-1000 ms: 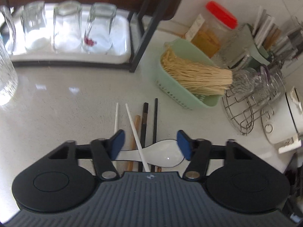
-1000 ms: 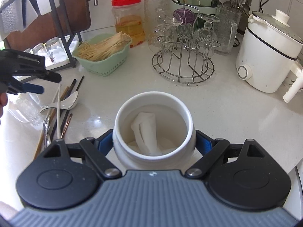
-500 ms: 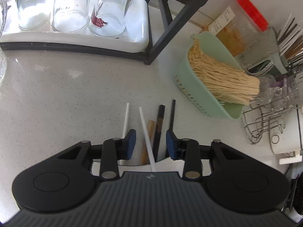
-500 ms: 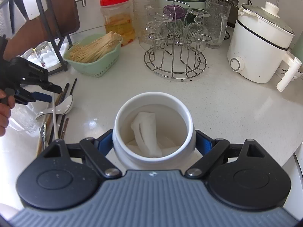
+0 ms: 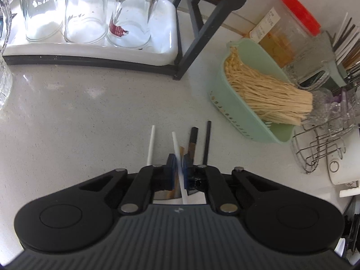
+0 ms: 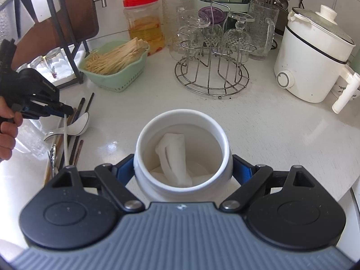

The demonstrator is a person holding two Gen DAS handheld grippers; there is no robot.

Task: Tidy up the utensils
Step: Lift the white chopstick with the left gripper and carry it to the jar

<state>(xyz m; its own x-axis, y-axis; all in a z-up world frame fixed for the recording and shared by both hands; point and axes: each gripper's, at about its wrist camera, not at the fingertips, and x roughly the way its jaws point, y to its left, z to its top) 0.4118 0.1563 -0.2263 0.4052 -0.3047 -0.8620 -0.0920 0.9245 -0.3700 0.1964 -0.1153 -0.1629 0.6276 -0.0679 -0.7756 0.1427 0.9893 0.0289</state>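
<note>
In the left wrist view, your left claw (image 5: 177,164) has just been closing, and its blue pads now clamp one white chopstick (image 5: 176,144) between them; half a second ago the pads stood apart around it. Judge this as the pick step completed: the chopstick is secured but appears to lie on the surface (image 5: 78,112) among the other utensils, so the lift is not yet done. Count the sticks ahead of the claw: two white ones, the gripped one and a second white chopstick (image 5: 151,145) just beside it to the left, then two dark chopsticks (image 5: 200,141) to the right, and one brown stick tip partly hidden behind the pads. Three upturned glasses (image 5: 85,11) stand on one white tray (image 5: 166,51), and one green basket (image 5: 236,103) holds a bundle of pale sticks. In the right wrist view, your right claw (image 6: 183,168) is clamped on one white jar (image 6: 183,148), pads pressed on both flanks, exactly as it was a second ago; the jar rests on the surface with one folded white cloth inside. Judge the jar to be the destination for the utensils. Far left, your left claw (image 6: 64,111) grips the chopstick at its far end, above one white spoon (image 6: 74,127) lying across the dark sticks. One wire glass rack (image 6: 212,76), one red-lidded jar (image 6: 144,20) and one white cooker (image 6: 312,56) stand well apart behind.
</note>
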